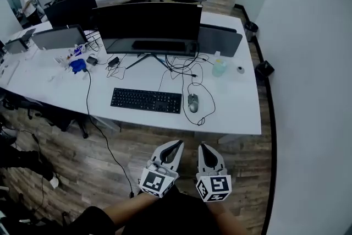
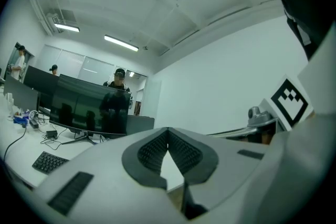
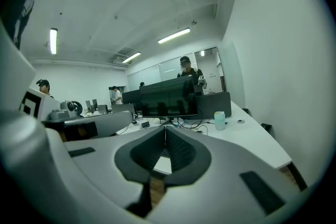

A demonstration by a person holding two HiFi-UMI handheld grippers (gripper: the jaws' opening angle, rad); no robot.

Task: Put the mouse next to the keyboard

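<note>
- The mouse [image 1: 193, 102] lies on the white desk [image 1: 236, 113], just to the right of the keyboard [image 1: 146, 100] and a little apart from it, below the big monitor [image 1: 147, 22].
- Judging by where it lies, it looks to be beside the keyboard already, or only a small shift away.
- The left gripper [image 1: 176, 146] has its claw shut tip to tip, with nothing between the pads.
- The right gripper [image 1: 203, 147] is also shut and empty.
- Both hang over the wood floor in front of the desk, well apart from the mouse.
- The mouse is probably light and stiff, a hard plastic shell that will not give under the pads.
- Its rounded, smooth back is likely slippery, so a pinch from above could slide off.
- The better hold is across its two long sides, near the middle, with the claw opened wide first.
- A thin cable [image 1: 212, 106] loops on the desk beside it; it may drag or tug as the mouse moves, so a low, short slide seems safer than a high lift.
</note>
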